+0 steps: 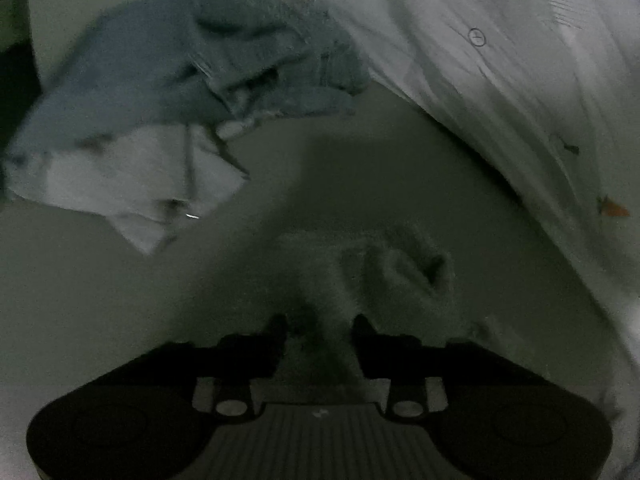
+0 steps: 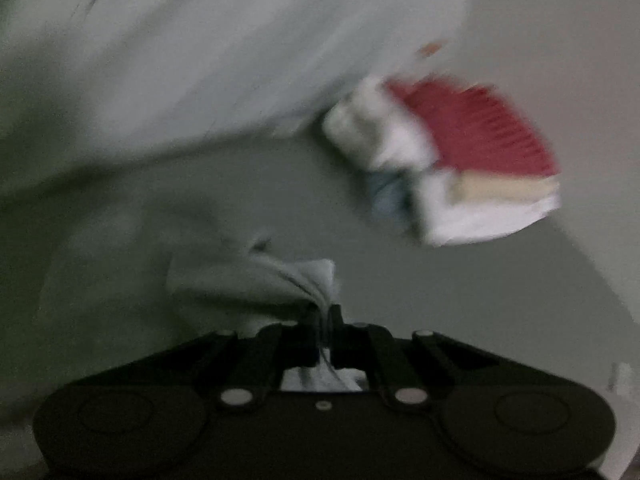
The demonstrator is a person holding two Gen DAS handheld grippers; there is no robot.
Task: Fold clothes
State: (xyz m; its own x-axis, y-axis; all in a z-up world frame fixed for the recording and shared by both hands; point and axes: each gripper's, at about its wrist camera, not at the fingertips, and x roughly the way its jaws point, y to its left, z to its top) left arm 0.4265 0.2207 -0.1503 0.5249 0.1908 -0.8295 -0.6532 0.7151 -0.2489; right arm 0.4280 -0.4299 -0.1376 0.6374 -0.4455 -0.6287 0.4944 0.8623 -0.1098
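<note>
In the left wrist view, the left gripper (image 1: 320, 326) sits at the bottom centre of the frame with its two black fingers set apart, and a fuzzy pale fold of cloth lies between and beyond the tips. The dim, grainy picture does not settle whether they pinch it, so I cannot tell. A large, thin white garment with a small round button (image 1: 500, 60) sweeps from the top centre down the right edge of the frame, hanging in long creases. At the upper left lies a rumpled heap of blue-grey and white clothes (image 1: 180, 92) on the pale grey table surface (image 1: 80, 300).

In the right wrist view, the right gripper (image 2: 324, 314) at the bottom centre is clenched on a bunched corner of the same white garment (image 2: 200, 60), whose cloth rises from the fingertips and fills the upper left of the frame. At the right centre, blurred by motion, a folded stack of red, beige and white clothes (image 2: 460, 160) rests on the table (image 2: 480, 300), just beside the garment's hanging edge.
</note>
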